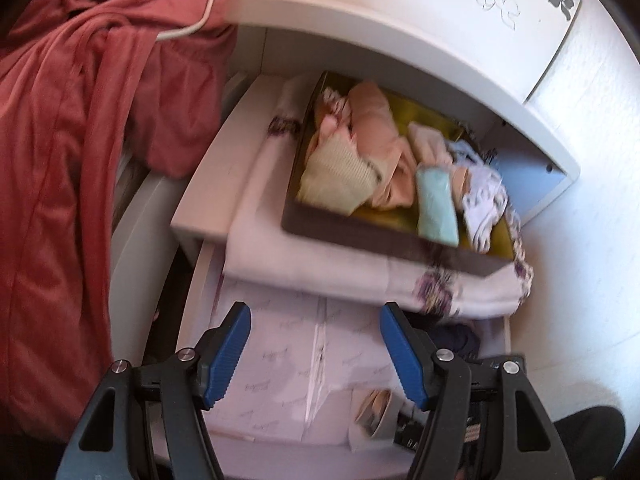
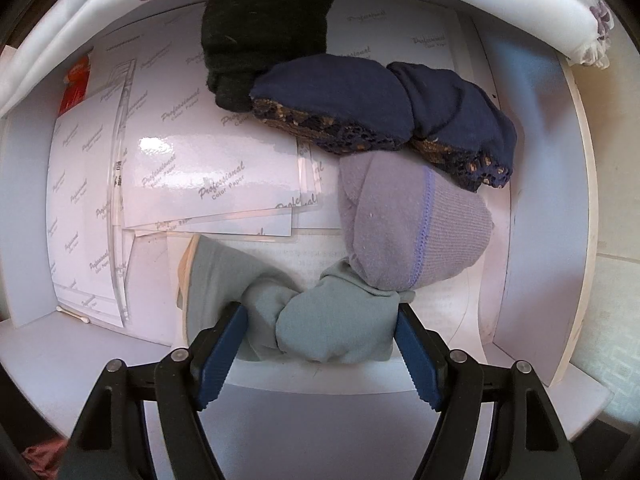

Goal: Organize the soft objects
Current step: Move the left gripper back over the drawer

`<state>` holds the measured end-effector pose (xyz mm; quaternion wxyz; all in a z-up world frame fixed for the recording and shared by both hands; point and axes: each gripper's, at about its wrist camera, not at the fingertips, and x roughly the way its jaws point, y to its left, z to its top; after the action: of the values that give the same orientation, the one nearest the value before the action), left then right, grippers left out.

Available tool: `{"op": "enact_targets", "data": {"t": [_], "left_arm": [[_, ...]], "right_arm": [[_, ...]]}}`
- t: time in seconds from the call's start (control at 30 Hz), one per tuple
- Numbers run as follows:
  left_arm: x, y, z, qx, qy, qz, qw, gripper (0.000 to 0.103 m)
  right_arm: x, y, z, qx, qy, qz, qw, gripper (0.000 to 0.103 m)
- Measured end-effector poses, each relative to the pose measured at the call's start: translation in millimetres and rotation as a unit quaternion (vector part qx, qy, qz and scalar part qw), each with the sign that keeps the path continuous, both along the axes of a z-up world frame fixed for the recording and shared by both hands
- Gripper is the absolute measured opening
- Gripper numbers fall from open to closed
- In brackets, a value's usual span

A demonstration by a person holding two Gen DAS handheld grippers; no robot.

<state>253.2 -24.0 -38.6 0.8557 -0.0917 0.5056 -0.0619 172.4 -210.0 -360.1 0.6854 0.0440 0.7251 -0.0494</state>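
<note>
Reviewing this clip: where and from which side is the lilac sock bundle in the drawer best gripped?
Probably from straight above, pinching the lilac sock bundle across its ribbed, rounded middle. It lies as a plump mound on the drawer floor, its lower tip touching the grey-green socks between the right gripper jaws, so side access there looks crowded.

white cabinet (image 1: 400, 28) with flower decals up ahead of the jaws, red bedspread (image 1: 60, 160) off left, pale tiled floor (image 2: 616, 240) right

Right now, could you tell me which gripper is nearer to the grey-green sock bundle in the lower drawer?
Right. The right gripper straddles the grey-green sock bundle, its jaws on either side. The left gripper is open and empty, above the drawer's paper.
</note>
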Motion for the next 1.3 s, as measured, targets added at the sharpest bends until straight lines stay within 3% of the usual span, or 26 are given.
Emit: {"op": "enact_targets", "data": {"t": [0.5, 0.87, 1.07, 1.3], "left_arm": [[-16, -4, -42, 0.036, 0.047, -0.020, 0.9981, 0.068], [-17, -10, -89, 0.052, 0.131, -0.035, 0.9894, 0.068], [-18, -14, -102, 0.062, 0.158, -0.043, 0.9846, 0.068], [-17, -11, -107, 0.049, 0.173, -0.034, 0.9830, 0.068]], "right_arm": [[-1, -2, 2, 0.001, -0.003, 0.003, 1.000, 0.077], [-1, -10, 10, 0.002, -0.011, -0.002, 1.000, 0.079], [5, -17, 24, 0.003, -0.028, -0.009, 1.000, 0.079], [19, -48, 61, 0.005, -0.089, -0.054, 0.995, 0.079]]}}
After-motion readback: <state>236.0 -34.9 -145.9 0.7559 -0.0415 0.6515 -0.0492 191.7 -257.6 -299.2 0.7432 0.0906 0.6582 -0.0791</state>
